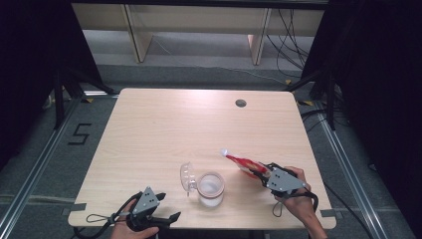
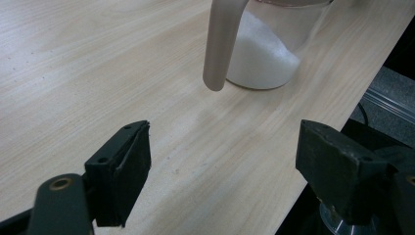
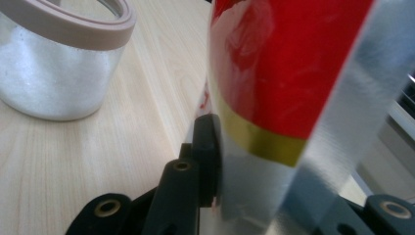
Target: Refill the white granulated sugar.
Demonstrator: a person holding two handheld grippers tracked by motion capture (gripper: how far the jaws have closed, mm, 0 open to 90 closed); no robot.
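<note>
Landmark: glass jar [image 1: 211, 188] of white granules, near the table's [image 1: 164, 124] front edge, its hinged lid [image 1: 186, 178] swung open on its left.
Right gripper [image 1: 263, 172]: just right of the jar, jaws clamped on the crimped tail of a red tube [image 1: 242, 163].
Left gripper [image 1: 166, 218]: front-left of the jar, jaws wide apart, holding nothing.
Tube: lifted and tilted, its white cap [image 1: 223, 152] pointing away beyond the jar.
Risk: the foil tail is flat and slick, so the tube may slip or swing into the jar.

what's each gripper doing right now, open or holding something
Left gripper: open, empty, above the wooden table's near edge.
Right gripper: shut on the red and silver foil tube.
</note>
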